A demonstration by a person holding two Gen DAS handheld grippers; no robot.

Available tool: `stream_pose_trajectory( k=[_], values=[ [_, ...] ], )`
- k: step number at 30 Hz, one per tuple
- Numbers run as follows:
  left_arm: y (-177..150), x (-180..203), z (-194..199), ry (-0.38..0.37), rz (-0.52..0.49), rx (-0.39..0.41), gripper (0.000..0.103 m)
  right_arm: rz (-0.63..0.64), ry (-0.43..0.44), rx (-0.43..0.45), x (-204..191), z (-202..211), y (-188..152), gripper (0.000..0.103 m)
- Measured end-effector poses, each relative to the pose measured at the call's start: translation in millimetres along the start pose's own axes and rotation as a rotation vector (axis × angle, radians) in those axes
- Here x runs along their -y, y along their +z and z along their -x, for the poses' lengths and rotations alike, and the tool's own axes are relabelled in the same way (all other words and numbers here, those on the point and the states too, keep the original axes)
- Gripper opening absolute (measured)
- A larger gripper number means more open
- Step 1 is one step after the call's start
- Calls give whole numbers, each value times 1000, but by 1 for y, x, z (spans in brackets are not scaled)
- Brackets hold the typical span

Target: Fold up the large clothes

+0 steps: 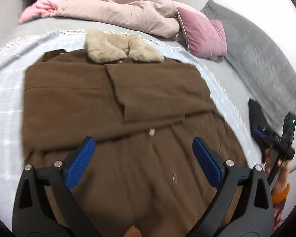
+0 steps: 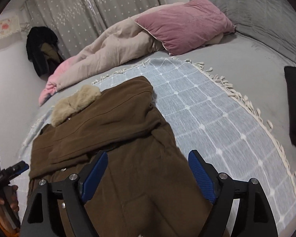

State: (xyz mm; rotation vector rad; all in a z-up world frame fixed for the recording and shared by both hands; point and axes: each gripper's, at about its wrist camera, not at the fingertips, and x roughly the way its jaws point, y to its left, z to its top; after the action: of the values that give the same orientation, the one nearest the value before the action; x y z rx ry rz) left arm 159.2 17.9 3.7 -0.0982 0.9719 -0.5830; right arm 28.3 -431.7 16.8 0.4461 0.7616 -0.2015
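Brown coat (image 1: 116, 106) lies lengthwise, fur collar (image 1: 120, 48) far end.

1. The coat (image 1: 112, 102) is showing plain brown, its fur collar (image 1: 120, 48) showing pale beige.
2. The throw (image 2: 207, 118) under it is showing light blue with a white grid and cream fringe.
3. The bedsheet (image 2: 256, 63) is showing plain grey.
4. The cushion (image 2: 185, 23) is showing dusty pink, the duvet (image 1: 118, 9) showing pale pink-beige.
5. The curtains (image 2: 88, 15) are showing grey with small white dots.
6. The left gripper (image 1: 144, 154) and right gripper (image 2: 148, 169) are showing black frames with blue pads (image 1: 81, 162).
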Motion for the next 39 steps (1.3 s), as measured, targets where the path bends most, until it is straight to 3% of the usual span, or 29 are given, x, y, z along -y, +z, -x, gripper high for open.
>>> stream_pose_trajectory(
  k=[3,9,16,21,26,29,31,36,39],
  values=[
    [-33,-9,32,20,21,6,99,-24,23,16,15,20,-19,87],
    [-100,-30,58,95,117,-42,99,-28,35,-83,36,26,-42,87],
    [-161,-44,55,136,193,-99,99,138,-57,-161,40,27,-81,87],
    [-190,-49,48,179,187,-138,99,163,-95,-195,61,28,-102,87],
    [-207,-41,48,225,97,-127,99,111,-109,-236,89,26,-116,87],
    [-216,-39,48,277,83,-126,99,70,-93,-278,101,21,-129,87],
    [-224,-38,52,289,81,-120,99,96,-101,-259,99,23,-136,88],
    [-237,-47,63,288,144,-111,99,126,-109,-256,90,28,-146,95],
    [-246,-57,68,237,215,-92,99,122,-111,-250,89,30,-150,96]
  ],
)
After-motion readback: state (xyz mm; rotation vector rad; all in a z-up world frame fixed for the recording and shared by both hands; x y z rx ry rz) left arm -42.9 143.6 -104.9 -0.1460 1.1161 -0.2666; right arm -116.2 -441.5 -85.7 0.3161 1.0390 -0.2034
